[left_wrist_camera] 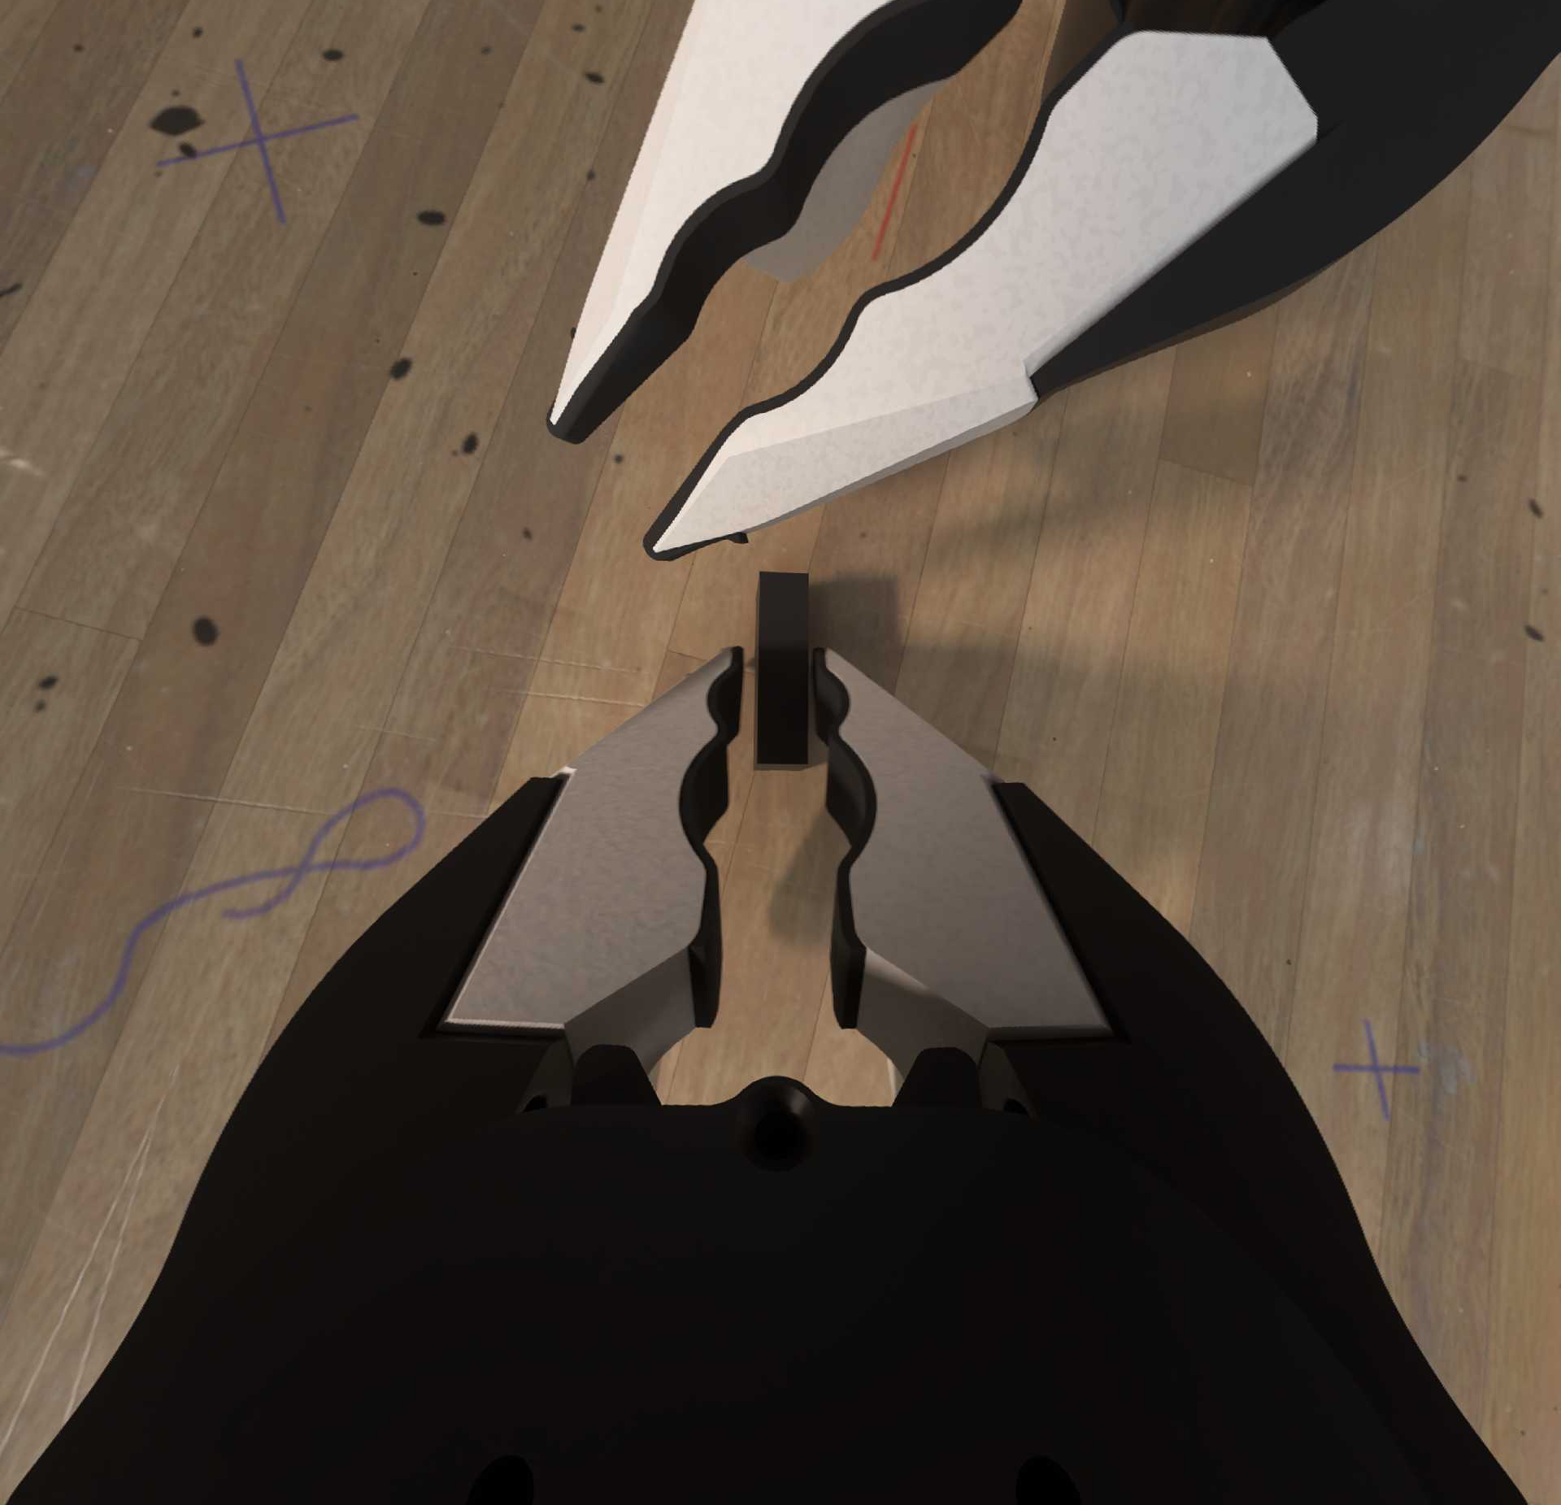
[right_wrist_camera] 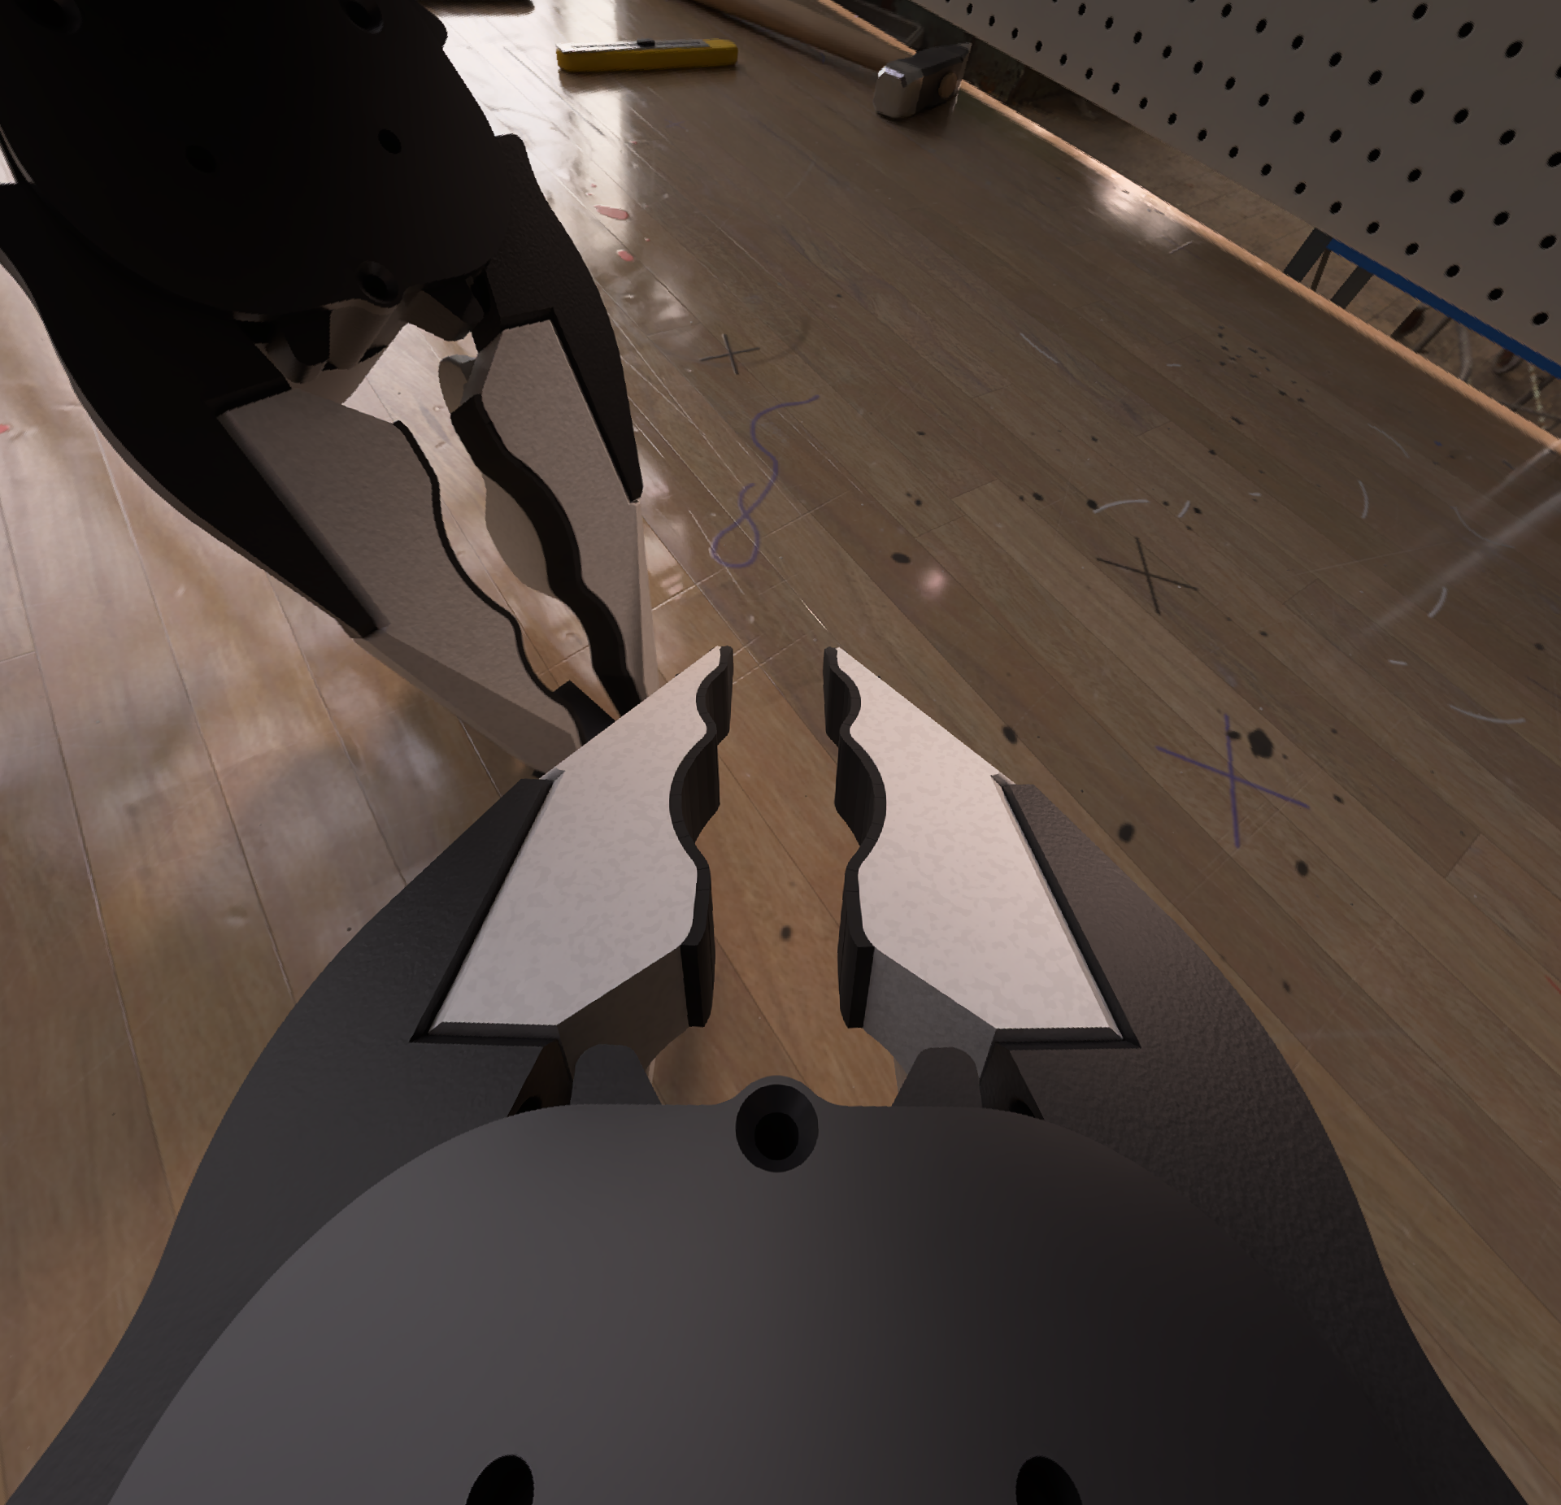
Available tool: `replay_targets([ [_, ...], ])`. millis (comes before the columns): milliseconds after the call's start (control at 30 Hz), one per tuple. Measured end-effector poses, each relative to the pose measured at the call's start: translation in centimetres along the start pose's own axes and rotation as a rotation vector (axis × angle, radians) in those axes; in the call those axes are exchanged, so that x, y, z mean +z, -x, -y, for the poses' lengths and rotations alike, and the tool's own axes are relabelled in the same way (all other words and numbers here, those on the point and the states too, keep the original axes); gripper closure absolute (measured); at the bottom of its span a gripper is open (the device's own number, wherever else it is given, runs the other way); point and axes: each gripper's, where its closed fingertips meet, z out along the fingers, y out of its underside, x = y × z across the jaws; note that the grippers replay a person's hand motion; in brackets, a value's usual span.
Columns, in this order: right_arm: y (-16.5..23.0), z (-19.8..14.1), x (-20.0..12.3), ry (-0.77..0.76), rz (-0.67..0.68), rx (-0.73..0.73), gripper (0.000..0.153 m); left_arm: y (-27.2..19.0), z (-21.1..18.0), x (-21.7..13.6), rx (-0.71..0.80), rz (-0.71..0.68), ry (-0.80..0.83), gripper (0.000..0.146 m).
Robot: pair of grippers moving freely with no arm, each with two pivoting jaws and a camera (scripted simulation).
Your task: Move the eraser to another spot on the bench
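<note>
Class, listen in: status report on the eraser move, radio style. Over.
Left gripper shut on the eraser, lifted off the bench. Right gripper open, empty, its fingertips close ahead of the eraser. Over.

Warm, fairly dim light falls on the wooden bench (left_wrist_camera: 1182,620), low and from the side. In the left wrist view soft shadows stretch rightward from the dark eraser (left_wrist_camera: 782,670), and the left gripper (left_wrist_camera: 777,662) body is nearly black. In the right wrist view, bright glare streaks the bench (right_wrist_camera: 929,704) just below the hammer (right_wrist_camera: 916,79) and beside the pegboard (right_wrist_camera: 1267,71). Both views are sharp, with wide-angle bending of the planks toward the edges.
</note>
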Motion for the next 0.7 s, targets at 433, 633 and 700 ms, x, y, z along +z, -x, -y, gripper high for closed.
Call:
replay_targets([
  [433,-0.9,0.4,-0.3,-0.04,-0.036,0.029,0.131,4.3,1.4,-5.0,-0.226,0.052,-0.266,0.114],
  [633,-0.7,0.9,-0.6,-0.085,0.005,0.093,0.131,8.0,1.8,-7.5,-0.302,0.165,-0.414,0.112],
  [700,-0.6,1.1,-0.6,-0.092,0.009,0.1,0.131,9.0,1.0,-7.6,-0.302,0.196,-0.391,0.116],
])
